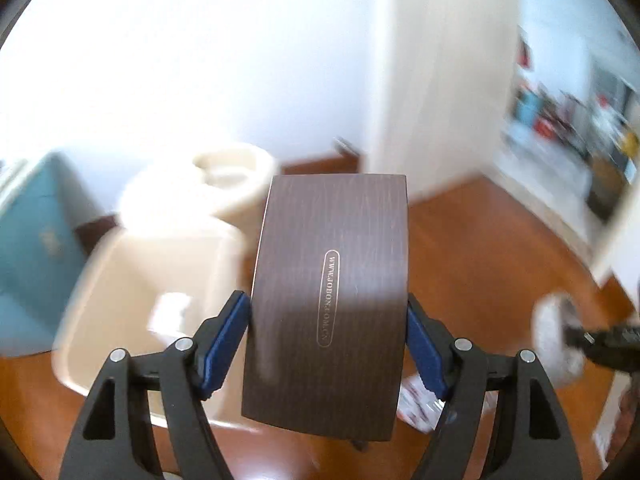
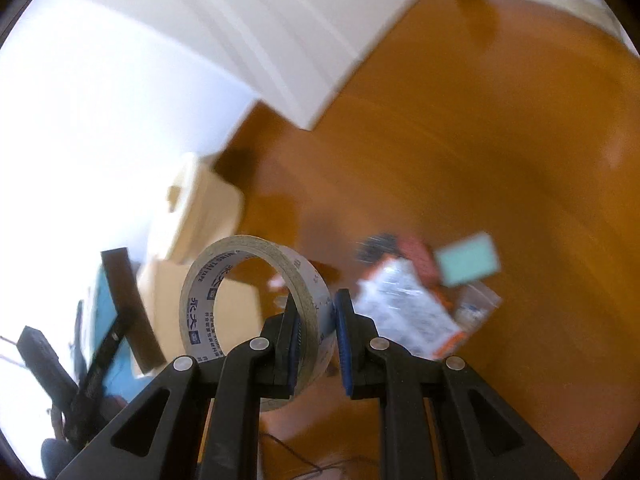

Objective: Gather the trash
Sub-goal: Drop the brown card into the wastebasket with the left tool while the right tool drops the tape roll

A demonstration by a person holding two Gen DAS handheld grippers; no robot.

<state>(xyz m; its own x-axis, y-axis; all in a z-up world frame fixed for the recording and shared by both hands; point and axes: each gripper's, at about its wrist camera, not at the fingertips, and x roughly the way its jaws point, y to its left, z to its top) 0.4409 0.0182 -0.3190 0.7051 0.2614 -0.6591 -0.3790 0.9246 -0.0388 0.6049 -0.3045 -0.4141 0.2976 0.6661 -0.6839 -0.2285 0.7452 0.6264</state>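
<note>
My left gripper (image 1: pixel 329 340) is shut on a dark brown wood-grain box (image 1: pixel 328 280) with an oval printed label, held upright above the wooden floor. The box and left gripper also show in the right wrist view (image 2: pixel 128 304) at the lower left. My right gripper (image 2: pixel 316 332) is shut on the wall of a roll of tape (image 2: pixel 256 308), held above the floor. The right gripper with the tape roll shows blurred in the left wrist view (image 1: pixel 560 340) at the right edge. A cream open bin (image 1: pixel 152 280) stands on the floor left of the box; it also shows in the right wrist view (image 2: pixel 200 248).
A pile of litter lies on the floor: a white and orange packet (image 2: pixel 404 312), a teal card (image 2: pixel 468 258), a clear bag (image 2: pixel 476 304). A teal container (image 1: pixel 32 248) stands at left. White wall corner (image 2: pixel 312 60) and cluttered shelves (image 1: pixel 568 128) are behind.
</note>
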